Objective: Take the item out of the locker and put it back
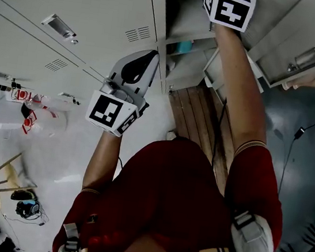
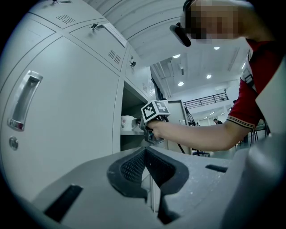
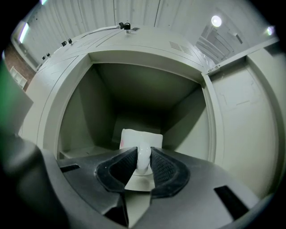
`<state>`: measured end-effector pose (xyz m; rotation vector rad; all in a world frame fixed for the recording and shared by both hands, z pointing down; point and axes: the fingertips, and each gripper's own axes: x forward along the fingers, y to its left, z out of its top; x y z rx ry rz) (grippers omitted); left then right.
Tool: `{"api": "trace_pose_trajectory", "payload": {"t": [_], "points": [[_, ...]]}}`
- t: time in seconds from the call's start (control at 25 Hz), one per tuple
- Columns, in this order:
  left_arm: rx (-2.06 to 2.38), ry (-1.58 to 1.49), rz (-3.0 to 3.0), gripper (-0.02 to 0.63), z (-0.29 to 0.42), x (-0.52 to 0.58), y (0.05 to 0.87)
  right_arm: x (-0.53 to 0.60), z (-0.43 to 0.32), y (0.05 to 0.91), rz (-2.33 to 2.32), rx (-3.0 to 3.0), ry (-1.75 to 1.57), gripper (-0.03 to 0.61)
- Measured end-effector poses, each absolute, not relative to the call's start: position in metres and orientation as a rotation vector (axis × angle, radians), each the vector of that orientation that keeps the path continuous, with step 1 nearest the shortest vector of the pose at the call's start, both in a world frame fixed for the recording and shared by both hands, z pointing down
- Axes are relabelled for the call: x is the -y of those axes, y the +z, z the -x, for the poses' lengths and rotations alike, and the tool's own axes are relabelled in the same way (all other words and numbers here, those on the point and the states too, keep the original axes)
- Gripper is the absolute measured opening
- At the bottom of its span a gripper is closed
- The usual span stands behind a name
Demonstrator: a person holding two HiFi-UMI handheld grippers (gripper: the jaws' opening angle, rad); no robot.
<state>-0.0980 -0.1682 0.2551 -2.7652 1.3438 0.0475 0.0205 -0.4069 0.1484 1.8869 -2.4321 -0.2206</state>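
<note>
A white mug [image 3: 142,137] stands on the shelf inside the open locker compartment [image 3: 134,89]. In the right gripper view its handle [image 3: 143,157] sits upright between the two black pads, which press on it from both sides, so my right gripper [image 3: 143,154] is shut on the handle. The left gripper view shows the mug [image 2: 127,122] at the compartment's mouth, with the right gripper [image 2: 152,129] reaching in. In the head view only the right gripper's marker cube [image 1: 228,4] shows. My left gripper [image 2: 145,152] hangs shut and empty beside a closed locker door, also in the head view [image 1: 135,71].
Closed grey locker doors with recessed handles [image 2: 21,106] fill the left. The compartment's door [image 3: 243,129] swings open on the right. A wooden strip of floor [image 1: 196,116] runs under the lockers. Small clutter [image 1: 27,119] lies at the far left.
</note>
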Motion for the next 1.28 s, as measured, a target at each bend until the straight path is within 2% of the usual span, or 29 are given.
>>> {"api": "trace_pose_trajectory", "payload": {"t": [0.6, 1.28], "points": [[-1.346, 0.058, 2.771, 0.006, 0.099, 0.168, 0.256, 0.414, -0.017, 0.149, -1.801, 2.586, 0.008, 0.043], [-1.328, 0.073, 2.777, 0.006, 0.097, 0.167, 0.255, 0.401, -0.021, 0.142, -1.784, 2.679, -0.031, 0.040]]}}
